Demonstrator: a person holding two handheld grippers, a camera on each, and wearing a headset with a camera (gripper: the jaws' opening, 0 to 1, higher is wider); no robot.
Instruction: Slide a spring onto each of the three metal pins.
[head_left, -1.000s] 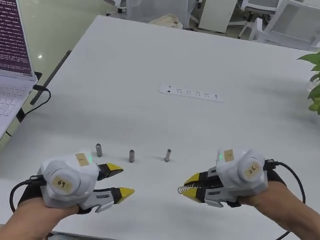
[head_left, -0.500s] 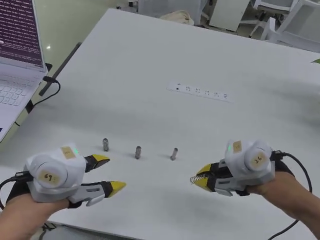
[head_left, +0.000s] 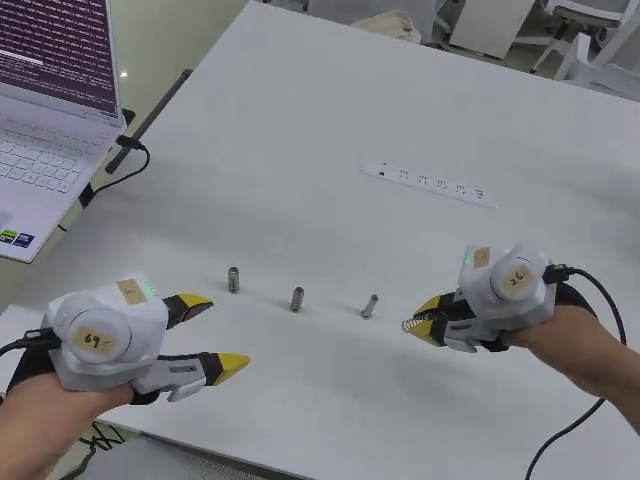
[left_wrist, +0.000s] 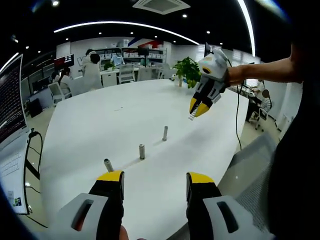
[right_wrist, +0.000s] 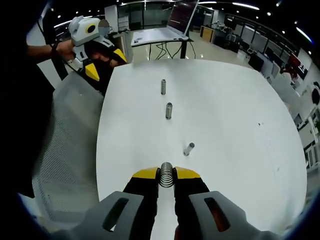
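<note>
Three short metal pins stand in a row on the white table. The left pin (head_left: 233, 279) and the middle pin (head_left: 297, 298) each wear a spring. The right pin (head_left: 369, 306) is bare and leans a little. My right gripper (head_left: 418, 322) is shut on a small spring (right_wrist: 166, 175), whose free end sticks out toward the bare pin (right_wrist: 188, 148), a short way off to its right. My left gripper (head_left: 212, 334) hovers open and holds nothing at the near left, in front of the left pin (left_wrist: 108, 164).
An open laptop (head_left: 55, 105) sits at the far left with a black cable (head_left: 130, 165) beside it. A white power strip (head_left: 428, 184) lies across the middle of the table. The table's near edge (head_left: 300, 462) runs just below my grippers.
The head camera has swung, so the whole picture shifted. My right gripper has carried the spring up and closer to the bare pin. The left gripper keeps its place, still open.
</note>
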